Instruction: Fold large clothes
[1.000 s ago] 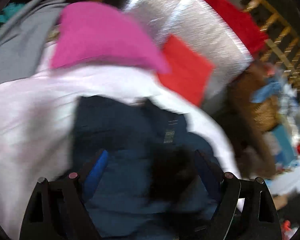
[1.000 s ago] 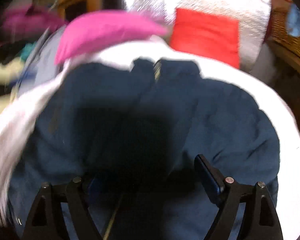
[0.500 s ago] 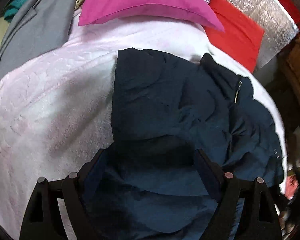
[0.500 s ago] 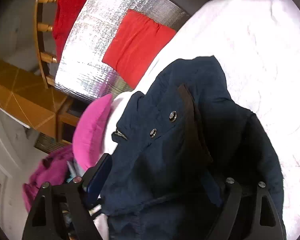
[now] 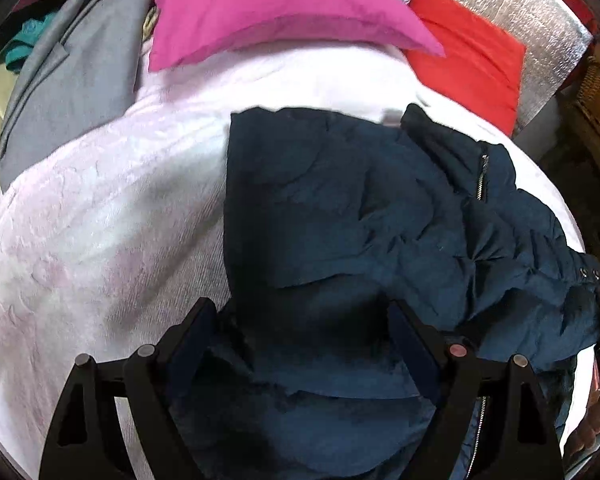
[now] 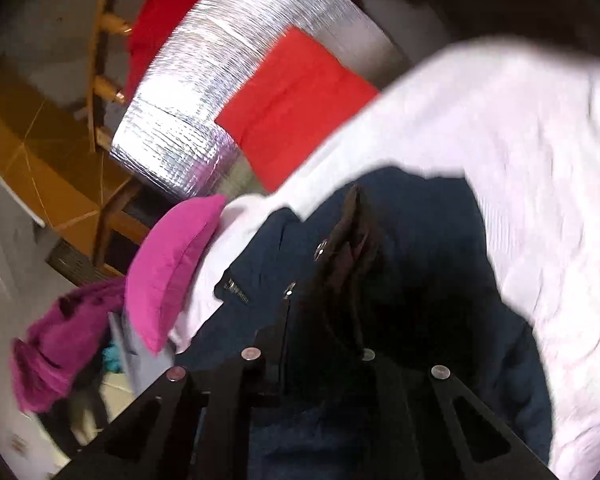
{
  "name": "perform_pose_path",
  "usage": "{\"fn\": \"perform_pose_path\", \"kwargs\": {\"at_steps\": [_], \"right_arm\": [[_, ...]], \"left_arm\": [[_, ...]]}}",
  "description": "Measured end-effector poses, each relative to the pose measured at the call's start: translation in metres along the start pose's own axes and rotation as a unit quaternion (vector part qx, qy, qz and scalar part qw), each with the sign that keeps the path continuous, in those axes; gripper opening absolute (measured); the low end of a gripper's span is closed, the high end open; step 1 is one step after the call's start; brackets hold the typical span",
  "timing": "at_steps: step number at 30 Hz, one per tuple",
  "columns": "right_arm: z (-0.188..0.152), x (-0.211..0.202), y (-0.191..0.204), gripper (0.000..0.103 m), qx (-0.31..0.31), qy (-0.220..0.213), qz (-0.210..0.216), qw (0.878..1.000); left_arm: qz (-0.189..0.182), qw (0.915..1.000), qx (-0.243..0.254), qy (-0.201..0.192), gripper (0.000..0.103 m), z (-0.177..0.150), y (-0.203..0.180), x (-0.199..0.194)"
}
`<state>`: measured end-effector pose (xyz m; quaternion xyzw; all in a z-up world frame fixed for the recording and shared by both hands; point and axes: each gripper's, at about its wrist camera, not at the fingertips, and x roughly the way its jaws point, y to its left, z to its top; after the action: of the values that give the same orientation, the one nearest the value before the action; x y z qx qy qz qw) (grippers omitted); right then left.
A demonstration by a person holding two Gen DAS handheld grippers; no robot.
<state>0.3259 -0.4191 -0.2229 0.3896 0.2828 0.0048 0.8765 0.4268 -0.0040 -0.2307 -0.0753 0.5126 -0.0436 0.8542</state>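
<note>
A navy padded jacket (image 5: pixel 340 200) lies crumpled on a pale pink bedspread (image 5: pixel 100 220), its zip and collar toward the right. My left gripper (image 5: pixel 300 308) points down over the jacket's near part. It is open wide, with loose fabric lying between the fingers. In the right wrist view the jacket (image 6: pixel 440 260) shows its snap buttons and a dark brown lining flap. My right gripper (image 6: pixel 324 320) is rolled to one side, and its jaws are closing tight on a fold of the jacket at its edge. The fabric hides the fingertips.
A pink pillow (image 5: pixel 268 12) and a red cushion (image 5: pixel 472 48) lie at the head of the bed against a silver foil panel (image 5: pixel 540 20). A grey garment (image 5: pixel 72 80) lies at the left. A magenta garment (image 6: pixel 56 344) and wooden rails (image 6: pixel 104 60) stand beyond the bed.
My right gripper has rolled over, moved to the jacket's edge and gone from wide open to shut on the fabric. The left gripper tipped downward toward the jacket and stayed open.
</note>
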Motion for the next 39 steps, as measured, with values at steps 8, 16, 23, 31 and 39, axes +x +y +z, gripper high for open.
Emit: {"fn": "perform_pose_path", "kwargs": {"at_steps": [8, 16, 23, 31, 39], "right_arm": [[-0.014, 0.045, -0.021, 0.015, -0.009, 0.054, -0.058, 0.997], [-0.015, 0.032, -0.027, 0.036, 0.019, 0.062, -0.03, 0.997], [-0.019, 0.029, -0.008, 0.037, -0.024, 0.062, -0.031, 0.997], [-0.021, 0.018, 0.007, 0.014, -0.067, 0.013, -0.047, 0.997], [-0.029, 0.045, -0.007, 0.014, -0.067, 0.048, -0.076, 0.994]], "left_arm": [[0.018, 0.9994, 0.022, 0.021, 0.089, -0.004, -0.008, 0.02], [0.038, 0.9981, 0.048, -0.006, 0.089, -0.005, -0.019, 0.014], [0.059, 0.9901, 0.09, -0.09, 0.089, -0.001, -0.037, -0.012], [0.05, 0.9829, 0.094, -0.151, 0.089, 0.003, -0.042, -0.034], [0.052, 0.9792, 0.1, -0.169, 0.089, -0.002, -0.043, -0.042]]}}
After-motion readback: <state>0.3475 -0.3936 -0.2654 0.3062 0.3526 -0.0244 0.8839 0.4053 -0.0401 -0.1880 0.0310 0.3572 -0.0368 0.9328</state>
